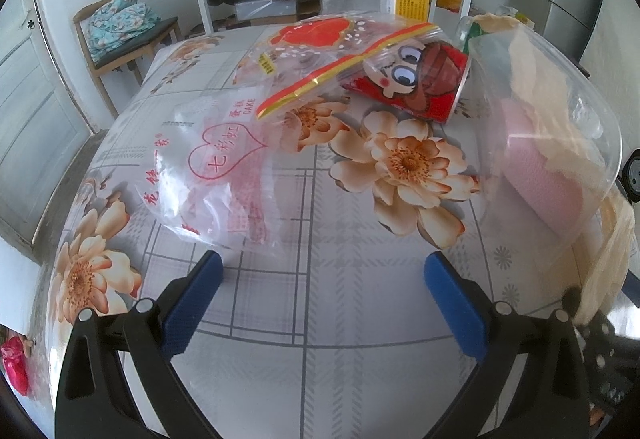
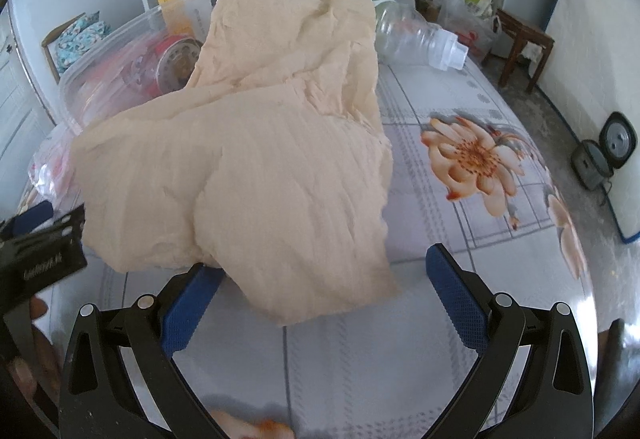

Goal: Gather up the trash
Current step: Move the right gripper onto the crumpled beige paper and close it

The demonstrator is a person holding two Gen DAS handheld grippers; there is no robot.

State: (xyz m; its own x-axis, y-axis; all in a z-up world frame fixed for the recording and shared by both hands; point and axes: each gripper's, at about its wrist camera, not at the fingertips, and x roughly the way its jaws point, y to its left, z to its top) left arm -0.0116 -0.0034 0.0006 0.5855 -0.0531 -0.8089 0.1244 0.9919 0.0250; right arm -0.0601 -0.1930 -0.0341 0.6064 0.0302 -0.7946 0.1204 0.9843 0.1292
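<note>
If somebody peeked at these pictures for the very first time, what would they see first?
Probably the big crumpled peach-coloured paper, which fills the middle of the right wrist view and drapes over the edge of a clear plastic tub. In the left wrist view, the eye goes to the red cartoon-face cup lying on its side on the flowered tablecloth, beside clear snack bags with red print.

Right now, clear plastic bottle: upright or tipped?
Tipped. The clear plastic bottle lies on its side on the table, white neck pointing right.
</note>
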